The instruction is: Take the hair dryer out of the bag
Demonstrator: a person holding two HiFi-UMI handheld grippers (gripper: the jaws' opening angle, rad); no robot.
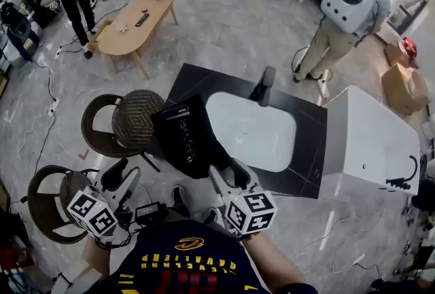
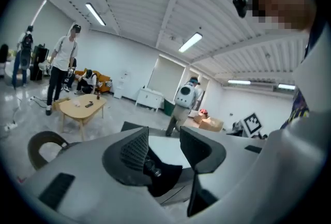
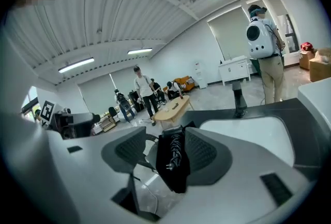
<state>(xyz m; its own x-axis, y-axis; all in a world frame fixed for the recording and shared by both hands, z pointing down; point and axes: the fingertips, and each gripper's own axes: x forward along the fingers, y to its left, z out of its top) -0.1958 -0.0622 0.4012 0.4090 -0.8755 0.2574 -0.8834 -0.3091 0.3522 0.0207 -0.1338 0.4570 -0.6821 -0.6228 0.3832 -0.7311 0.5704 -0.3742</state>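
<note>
Black bag [image 1: 178, 150] lay on the near left corner of the sink counter [image 1: 309, 130], both grippers short of it with jaws apart.
Left of the counter stood two wicker chairs [image 1: 136, 119], one tight against its left edge, with open floor behind them. The left gripper [image 1: 122, 176] hung off the counter's near left side, above the nearer chair, jaws wide and nothing in them [image 2: 163, 137]. The bag covered the counter's corner edge; a coiled cord [image 1: 186, 140] and plug [image 3: 168, 166] showed at it, hair dryer body not separable from the black fabric. The right gripper [image 1: 224, 169] sat at the bag's near end, jaws moderately open, bag [image 3: 176, 179] in the gap but not clamped. The white basin [image 1: 251, 130] held nothing, with the faucet [image 1: 264, 85] at the counter's far edge and a white cabinet [image 1: 377, 136] against its right edge.
</note>
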